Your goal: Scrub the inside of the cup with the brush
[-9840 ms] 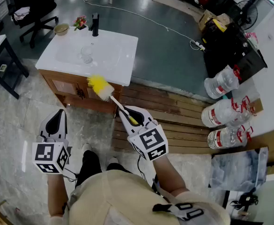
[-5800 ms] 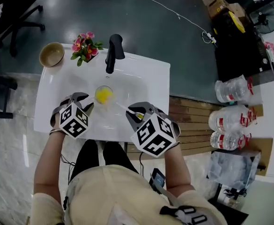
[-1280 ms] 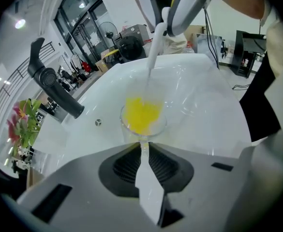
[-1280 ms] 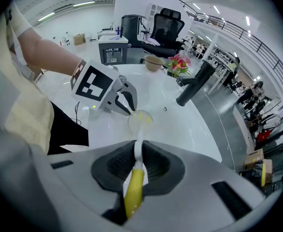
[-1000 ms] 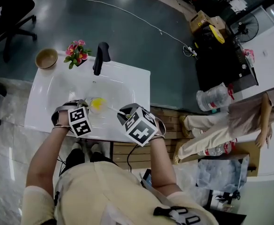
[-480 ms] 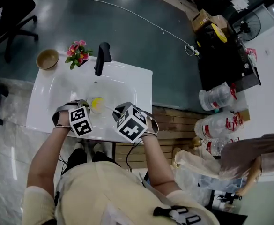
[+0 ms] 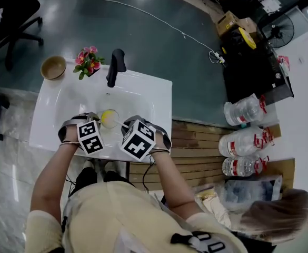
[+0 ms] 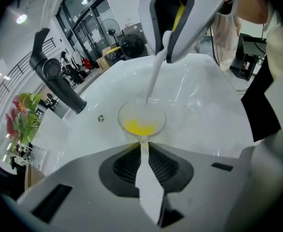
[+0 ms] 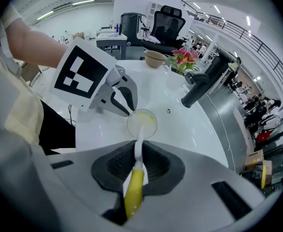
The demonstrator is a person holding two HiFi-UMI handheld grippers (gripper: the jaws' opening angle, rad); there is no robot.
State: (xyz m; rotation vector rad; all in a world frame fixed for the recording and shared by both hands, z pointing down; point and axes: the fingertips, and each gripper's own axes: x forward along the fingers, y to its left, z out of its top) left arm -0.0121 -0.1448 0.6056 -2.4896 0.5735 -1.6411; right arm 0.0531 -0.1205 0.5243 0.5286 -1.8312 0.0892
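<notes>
The white vanity surface (image 7: 161,96) is moulded into a shallow basin (image 7: 138,101). A black faucet (image 7: 115,66) rises from its far edge. To the faucet's left stands a small pot of pink flowers (image 7: 88,61), and further left, at the corner, a wooden bowl (image 7: 53,67). A clear glass cup (image 7: 110,118) stands upright in the basin, toward its near side, with a small round drain fitting (image 8: 101,119) just beyond it. To the right of the surface, wooden planks (image 7: 196,141) cover the floor (image 7: 159,51), with three large water bottles (image 7: 246,141) at their right end. A white cable (image 7: 159,19) trails across the dark floor beyond.
</notes>
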